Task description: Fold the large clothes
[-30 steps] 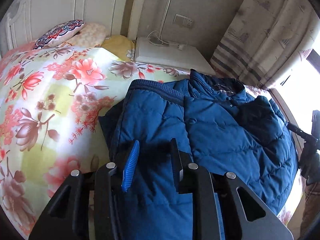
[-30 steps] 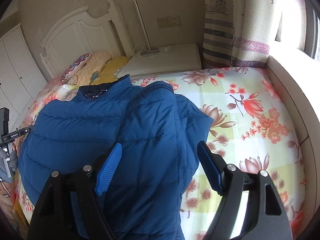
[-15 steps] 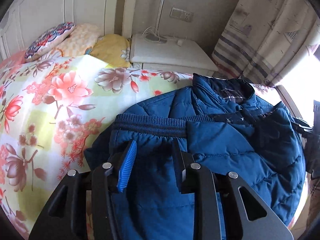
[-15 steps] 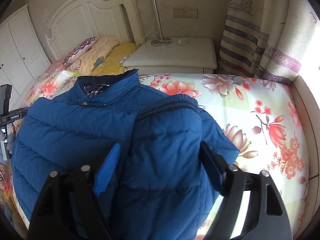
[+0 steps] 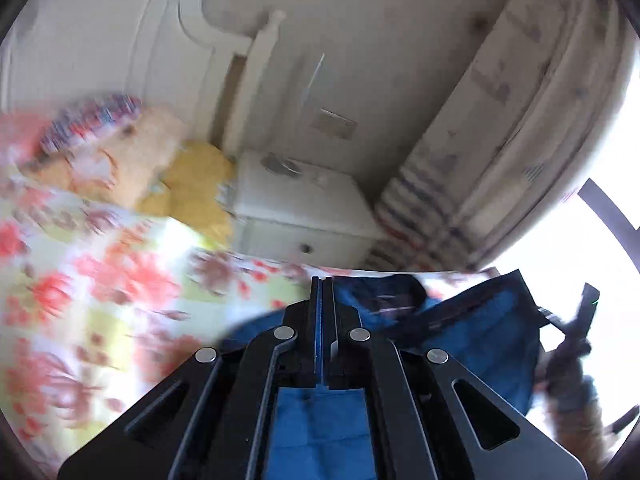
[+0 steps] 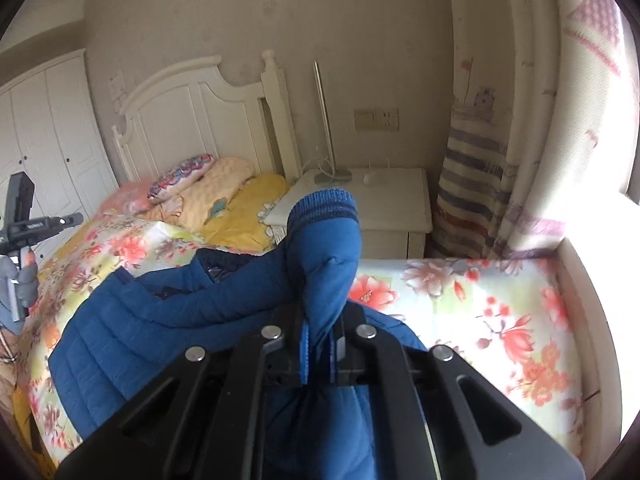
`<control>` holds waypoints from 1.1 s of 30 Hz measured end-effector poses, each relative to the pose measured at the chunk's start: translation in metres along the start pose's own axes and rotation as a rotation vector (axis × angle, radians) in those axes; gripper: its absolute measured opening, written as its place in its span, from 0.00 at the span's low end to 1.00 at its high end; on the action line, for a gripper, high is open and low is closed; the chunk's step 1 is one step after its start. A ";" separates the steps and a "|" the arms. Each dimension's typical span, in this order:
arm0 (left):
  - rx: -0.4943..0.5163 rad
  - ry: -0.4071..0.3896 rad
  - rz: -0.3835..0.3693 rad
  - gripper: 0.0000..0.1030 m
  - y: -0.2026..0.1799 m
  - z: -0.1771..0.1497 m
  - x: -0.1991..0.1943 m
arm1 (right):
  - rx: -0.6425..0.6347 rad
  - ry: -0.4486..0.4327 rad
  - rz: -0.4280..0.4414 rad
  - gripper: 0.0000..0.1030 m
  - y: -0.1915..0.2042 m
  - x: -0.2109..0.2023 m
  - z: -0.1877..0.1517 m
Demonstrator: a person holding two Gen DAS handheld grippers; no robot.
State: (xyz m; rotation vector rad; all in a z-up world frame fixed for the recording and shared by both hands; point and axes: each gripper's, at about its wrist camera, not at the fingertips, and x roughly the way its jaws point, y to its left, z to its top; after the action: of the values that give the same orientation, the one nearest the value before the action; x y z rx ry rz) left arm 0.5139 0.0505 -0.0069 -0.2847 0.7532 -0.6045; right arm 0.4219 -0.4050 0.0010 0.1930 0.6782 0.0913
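right gripper (image 6: 319, 344) is clamped on the blue jacket's (image 6: 120, 320) sleeve (image 6: 328, 248), lifted over the floral bed (image 6: 500, 320), while left gripper (image 5: 322, 312) is pinched tight, blue fabric beneath.

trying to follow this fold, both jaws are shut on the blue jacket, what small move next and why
Probably carry the sleeve across the jacket body and lay it flat: the right gripper pinches it raised off the bed, cuff up, so that fold looks unfinished.
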 end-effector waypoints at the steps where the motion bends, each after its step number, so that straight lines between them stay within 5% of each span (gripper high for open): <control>1: -0.012 0.026 -0.022 0.00 0.005 -0.004 0.005 | -0.006 0.010 -0.019 0.06 0.001 0.005 -0.007; 4: 0.039 0.131 0.013 0.08 0.015 -0.033 0.025 | 0.039 0.033 -0.020 0.07 -0.015 0.010 -0.032; 5: 0.051 0.175 0.068 0.28 0.024 -0.046 0.035 | 0.088 0.043 0.001 0.07 -0.026 0.012 -0.039; 6: 0.049 0.196 0.092 0.58 0.032 -0.055 0.041 | 0.121 0.048 0.016 0.08 -0.034 0.015 -0.044; 8: 0.011 0.213 0.057 0.96 0.048 -0.064 0.048 | 0.168 0.056 0.048 0.09 -0.047 0.018 -0.052; 13: 0.021 0.234 0.059 0.92 0.054 -0.075 0.066 | 0.104 0.074 0.000 0.09 -0.032 0.023 -0.053; 15: 0.080 0.266 0.123 0.59 0.046 -0.081 0.077 | 0.096 0.076 -0.007 0.09 -0.030 0.025 -0.055; 16: 0.108 0.244 0.172 0.52 0.042 -0.082 0.076 | 0.101 0.077 -0.006 0.09 -0.031 0.024 -0.057; 17: 0.123 0.209 0.193 0.24 0.039 -0.083 0.072 | 0.105 0.076 -0.003 0.09 -0.031 0.022 -0.059; 18: 0.139 0.161 0.192 0.13 0.030 -0.080 0.058 | 0.104 0.069 0.004 0.09 -0.030 0.017 -0.059; 21: 0.223 0.040 0.185 0.12 -0.006 -0.063 0.016 | 0.090 0.009 0.036 0.08 -0.018 -0.011 -0.046; 24: 0.191 0.001 0.133 0.12 -0.022 -0.023 -0.002 | 0.124 -0.090 0.031 0.07 -0.015 -0.037 -0.011; 26: 0.152 0.005 0.168 0.12 -0.021 0.000 0.008 | 0.153 -0.113 -0.008 0.07 -0.022 -0.031 0.014; 29: 0.049 0.076 0.234 0.14 0.002 0.019 0.060 | 0.209 -0.006 -0.074 0.07 -0.036 0.024 0.027; 31: 0.066 0.123 0.315 0.25 0.015 0.007 0.103 | 0.169 0.130 -0.185 0.07 -0.039 0.074 0.012; 32: 0.097 0.176 0.389 0.32 0.025 -0.012 0.134 | 0.174 0.222 -0.221 0.10 -0.043 0.103 -0.006; 33: 0.105 0.228 0.431 0.51 0.032 -0.027 0.153 | 0.183 0.266 -0.215 0.15 -0.045 0.118 -0.019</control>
State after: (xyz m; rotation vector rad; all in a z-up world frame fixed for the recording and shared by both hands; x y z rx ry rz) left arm 0.5952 -0.0178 -0.1247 0.0481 0.9655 -0.2670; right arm 0.5027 -0.4287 -0.0955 0.2848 0.9692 -0.1549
